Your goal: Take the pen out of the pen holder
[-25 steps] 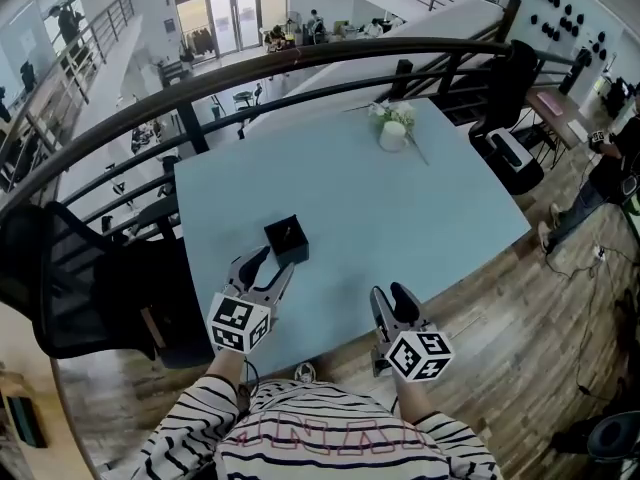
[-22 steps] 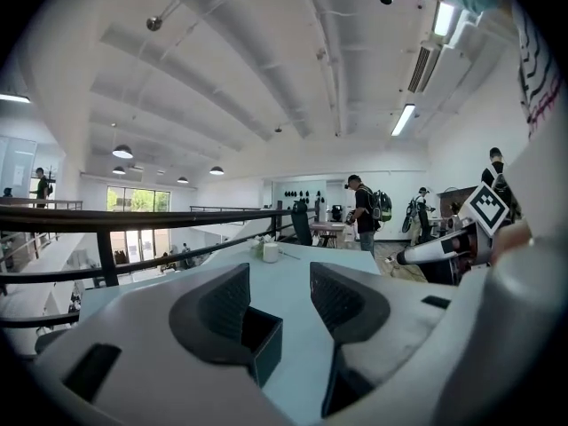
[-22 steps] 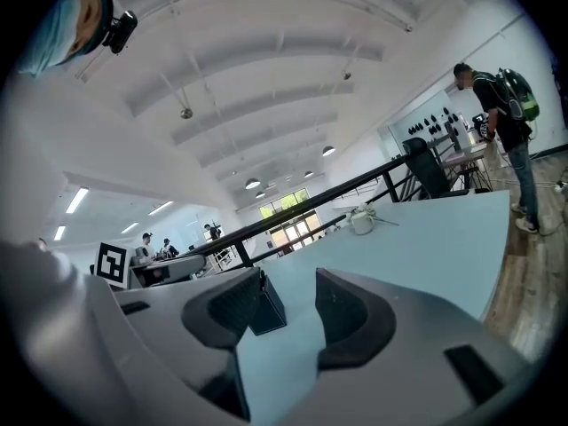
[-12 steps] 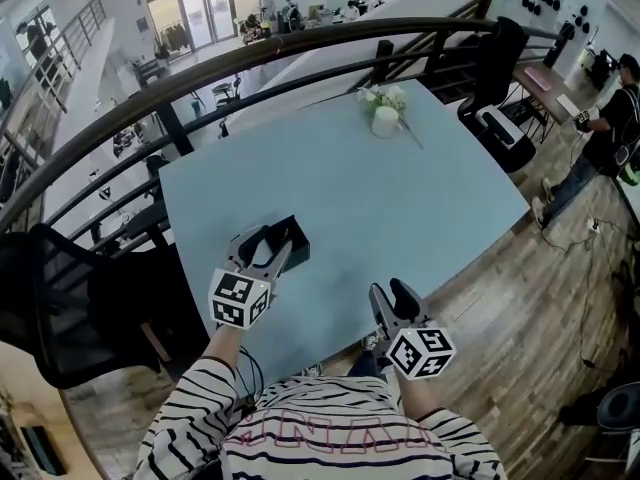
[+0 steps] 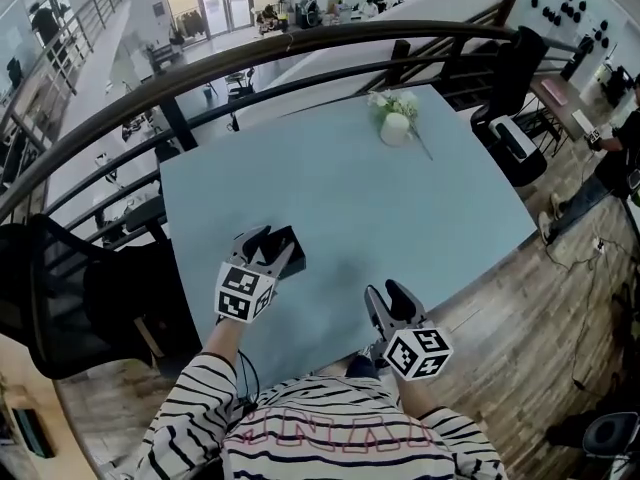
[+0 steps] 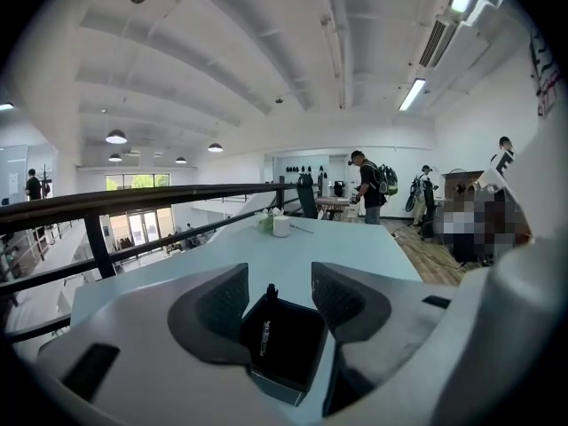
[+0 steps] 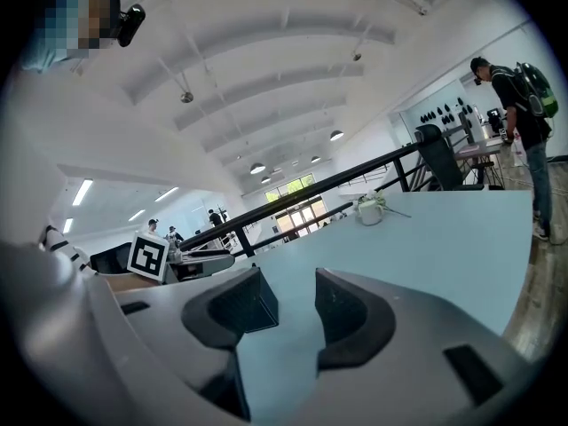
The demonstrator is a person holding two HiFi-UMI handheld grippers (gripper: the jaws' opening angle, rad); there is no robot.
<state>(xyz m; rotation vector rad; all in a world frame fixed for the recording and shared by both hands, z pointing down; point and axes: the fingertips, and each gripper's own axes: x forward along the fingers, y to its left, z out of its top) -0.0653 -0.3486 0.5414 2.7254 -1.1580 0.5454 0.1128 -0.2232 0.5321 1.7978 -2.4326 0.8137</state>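
Observation:
A black square pen holder (image 5: 291, 244) stands near the front left of the light blue table (image 5: 400, 208). In the left gripper view the holder (image 6: 288, 349) sits just below and between my jaws, and a black pen (image 6: 266, 327) stands upright inside it, its tip a little above the rim. My left gripper (image 5: 264, 245) (image 6: 277, 298) is open over the holder and touches nothing. My right gripper (image 5: 388, 302) (image 7: 297, 307) is open and empty near the table's front edge, to the right of the holder.
A white vase with flowers (image 5: 396, 124) stands at the table's far side. A dark railing (image 5: 300, 56) curves behind the table. A black chair (image 5: 60, 298) is at the left. A person (image 5: 620, 133) stands on the wooden floor at the right.
My left gripper has moved forward, so the holder that lay ahead of its jaws now sits between and under them. The right gripper has hardly moved.

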